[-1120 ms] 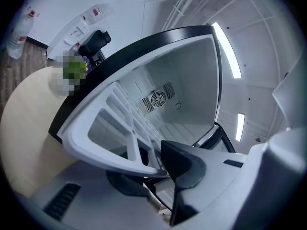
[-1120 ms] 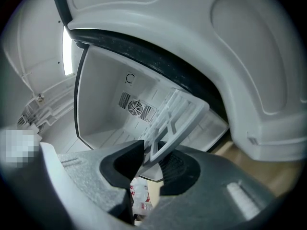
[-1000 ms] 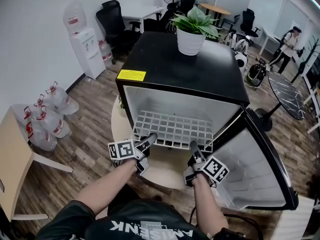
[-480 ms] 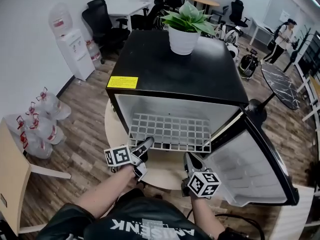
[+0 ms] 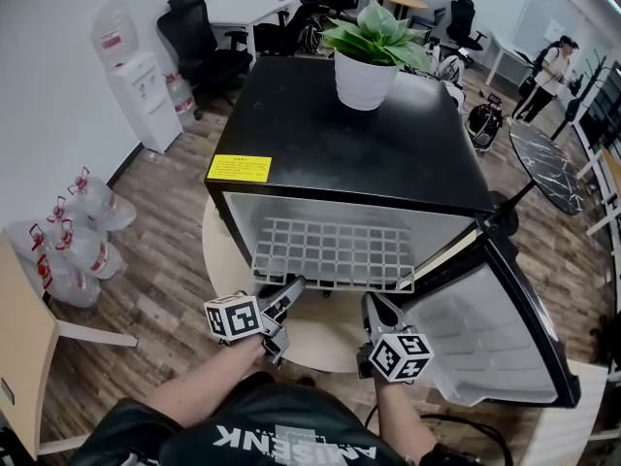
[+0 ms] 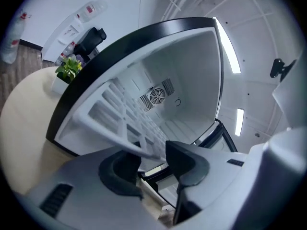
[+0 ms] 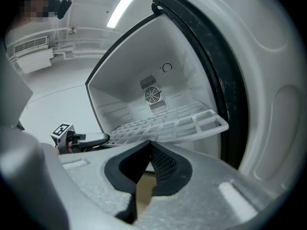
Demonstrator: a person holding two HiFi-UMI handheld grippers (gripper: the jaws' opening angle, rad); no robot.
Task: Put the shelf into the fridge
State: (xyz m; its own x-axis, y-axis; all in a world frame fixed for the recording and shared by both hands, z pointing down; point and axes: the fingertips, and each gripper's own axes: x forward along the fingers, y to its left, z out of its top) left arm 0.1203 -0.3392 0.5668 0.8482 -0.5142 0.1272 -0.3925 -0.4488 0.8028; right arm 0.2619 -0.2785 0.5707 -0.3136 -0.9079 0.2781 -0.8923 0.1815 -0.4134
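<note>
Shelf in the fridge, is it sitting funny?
Yes. The white shelf is only partway in: its front edge sticks out past the opening of the fridge.

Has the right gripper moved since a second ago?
Yes. The right gripper has rolled, marker cube now on top, and drawn back toward the person: its tip, earlier at the shelf front edge, now sits short of it.

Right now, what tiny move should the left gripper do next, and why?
Probably draw the left gripper straight back. Its jaws have just been opening, the front rim of the shelf lies loose between them, and it already rests inside the fridge.
</note>
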